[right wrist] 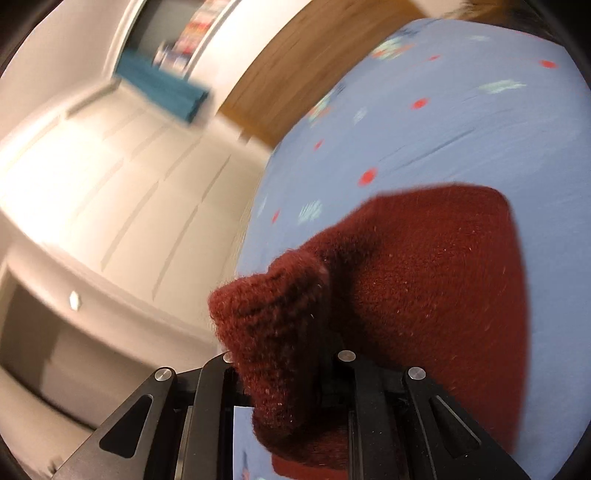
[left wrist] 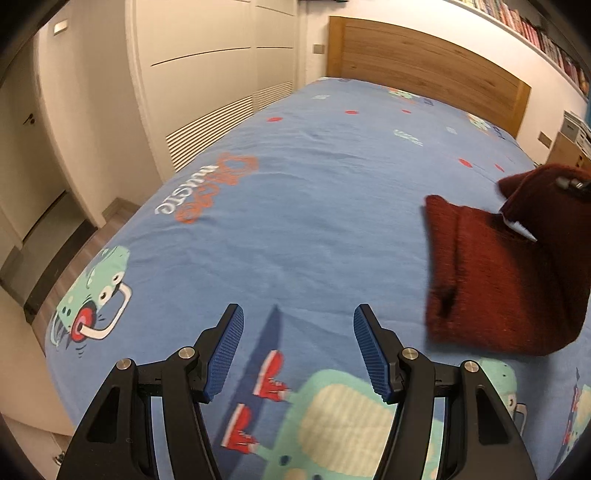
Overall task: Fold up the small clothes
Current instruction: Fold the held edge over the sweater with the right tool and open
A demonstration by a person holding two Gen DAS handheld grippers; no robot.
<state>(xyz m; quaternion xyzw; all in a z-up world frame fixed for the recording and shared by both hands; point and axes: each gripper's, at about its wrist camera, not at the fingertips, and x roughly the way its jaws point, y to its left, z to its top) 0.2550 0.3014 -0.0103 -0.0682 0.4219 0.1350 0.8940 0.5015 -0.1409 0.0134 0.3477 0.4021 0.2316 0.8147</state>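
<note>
A small dark red knitted garment (left wrist: 491, 273) lies on the blue printed bedspread (left wrist: 314, 206) at the right of the left wrist view, with one edge lifted at its far right. My left gripper (left wrist: 298, 350) is open and empty, low over the bedspread, to the left of the garment. In the right wrist view my right gripper (right wrist: 284, 354) is shut on a bunched edge of the red garment (right wrist: 424, 280) and holds it up off the bed; the fingertips are hidden by the knit.
A wooden headboard (left wrist: 424, 59) stands at the far end of the bed. White wardrobe doors (left wrist: 207, 74) run along the left side. A shelf of books (left wrist: 535, 33) hangs above the headboard. The bed's edge drops to a wooden floor (left wrist: 74, 236) at left.
</note>
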